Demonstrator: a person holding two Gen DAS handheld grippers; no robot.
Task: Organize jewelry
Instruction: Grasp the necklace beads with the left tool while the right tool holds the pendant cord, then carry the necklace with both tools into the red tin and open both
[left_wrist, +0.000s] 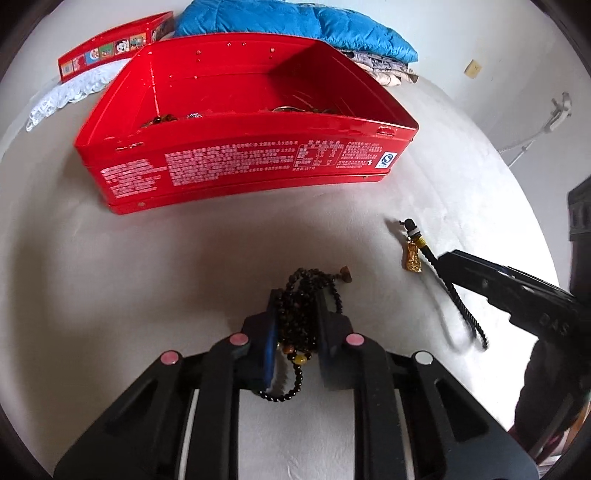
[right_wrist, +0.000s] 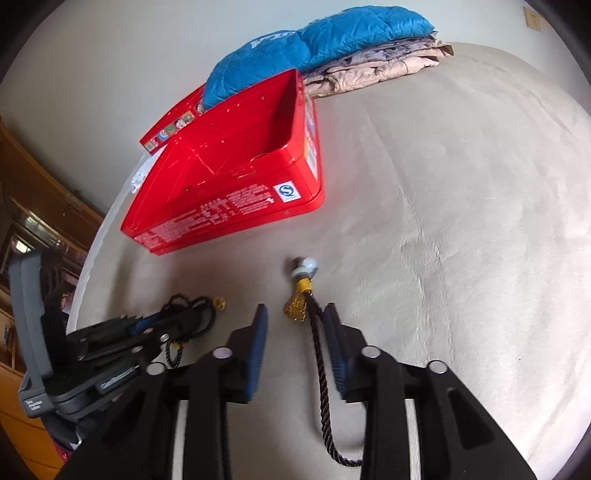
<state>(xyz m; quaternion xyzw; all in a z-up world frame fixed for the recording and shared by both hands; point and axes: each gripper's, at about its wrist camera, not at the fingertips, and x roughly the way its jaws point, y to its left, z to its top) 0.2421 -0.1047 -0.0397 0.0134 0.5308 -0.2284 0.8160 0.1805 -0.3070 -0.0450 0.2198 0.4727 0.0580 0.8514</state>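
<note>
Pale bedding lay under both tongs. My left tongs (left_wrist: 295, 314) pinched one dark bead strand (left_wrist: 306, 310), ready to lift; my right tongs (right_wrist: 295, 325) stood open around one black cord with gold pendant (right_wrist: 295, 308). Beyond them one open red tin (left_wrist: 236, 110) waited, its lid (left_wrist: 114, 44) behind.

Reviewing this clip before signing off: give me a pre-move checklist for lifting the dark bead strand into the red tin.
1. left gripper closed on bead strand: ok.
2. Whole strand gathered: not ok, a loop trails below the pads.
3. red tin open, lid off: ok.
4. Room in the tin: ok, a few pieces along its near wall.
5. right gripper out of the way: ok, open beside the corded pendant.
6. Grip firmness: cannot tell.
</note>
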